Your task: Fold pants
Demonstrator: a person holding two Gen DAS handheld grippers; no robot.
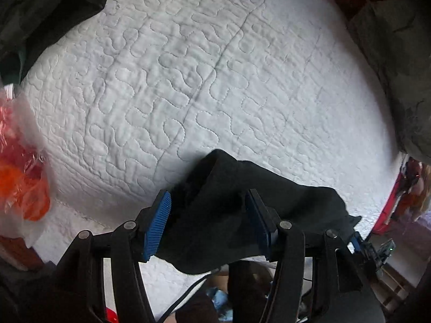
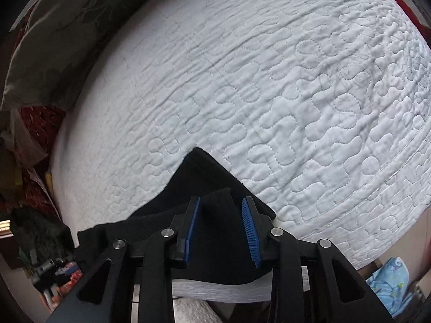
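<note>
Black pants (image 1: 215,215) (bunched) draped over quilt edge

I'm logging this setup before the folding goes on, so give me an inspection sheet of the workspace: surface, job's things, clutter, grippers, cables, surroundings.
Surface: white quilt on a bed, lightly wrinkled.
Job's things: black pants, bunched at the near edge of the quilt, part hanging over it.
Clutter: dark garment at the far left corner; grey pillow along one side; clear bag with orange contents at the left edge.
Grippers: left gripper jaws apart, pants between them; right gripper jaws apart over the pants; neither visibly pinching.
Cables: black cable below the left gripper.
Surroundings: blue patterned cloth on the floor; other items beside the bed too blurred to name.
</note>
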